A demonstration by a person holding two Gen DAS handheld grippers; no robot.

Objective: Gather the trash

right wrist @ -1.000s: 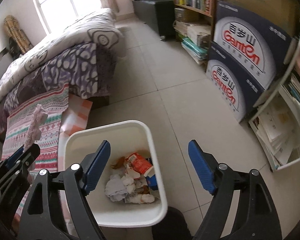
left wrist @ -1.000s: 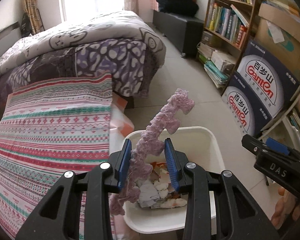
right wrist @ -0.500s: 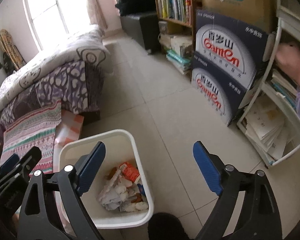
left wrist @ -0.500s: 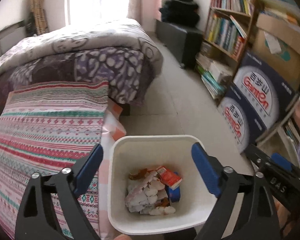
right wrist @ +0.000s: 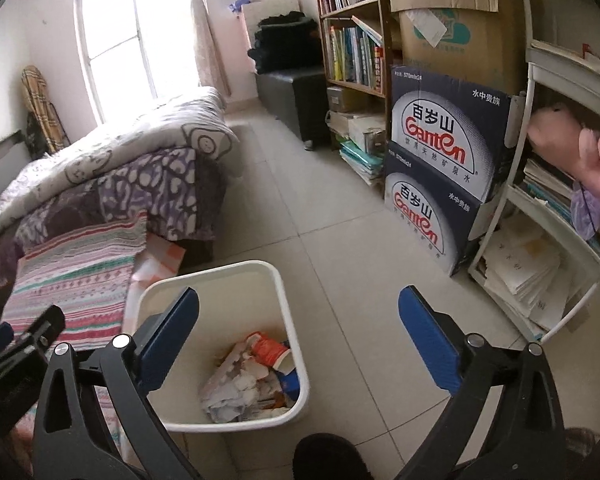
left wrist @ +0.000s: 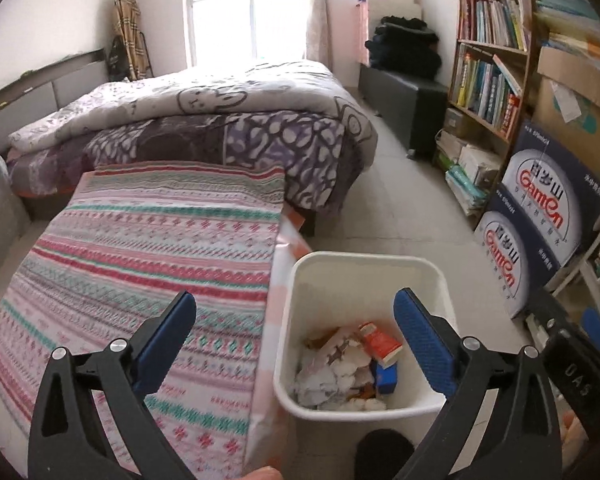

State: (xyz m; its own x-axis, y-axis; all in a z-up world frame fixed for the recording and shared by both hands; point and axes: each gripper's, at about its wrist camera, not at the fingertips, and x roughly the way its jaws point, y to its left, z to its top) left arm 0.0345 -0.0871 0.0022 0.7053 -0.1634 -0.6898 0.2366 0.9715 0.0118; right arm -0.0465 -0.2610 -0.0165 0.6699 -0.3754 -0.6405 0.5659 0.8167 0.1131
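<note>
A white trash bin (left wrist: 364, 268) stands on the tiled floor beside the bed; it also shows in the right wrist view (right wrist: 212, 280). It holds crumpled paper, an orange-red wrapper (left wrist: 380, 342) and other scraps (right wrist: 248, 384). My left gripper (left wrist: 296, 344) is open and empty, held above the bin's left side. My right gripper (right wrist: 300, 344) is open and empty, above the bin's right edge and the floor. The left gripper's body (right wrist: 16, 344) shows at the right wrist view's left edge.
A bed with a striped blanket (left wrist: 148, 264) and purple quilt (left wrist: 220, 120) lies left of the bin. Blue Ganten boxes (right wrist: 444, 168), a bookshelf (left wrist: 488, 68) and a white wire rack (right wrist: 548, 240) line the right wall. A dark shoe tip (right wrist: 328, 456) is near the bin.
My left gripper opened and let go of the purple fuzzy strip, which is no longer in view. Both grippers have risen and tilted up, so more of the room shows.
</note>
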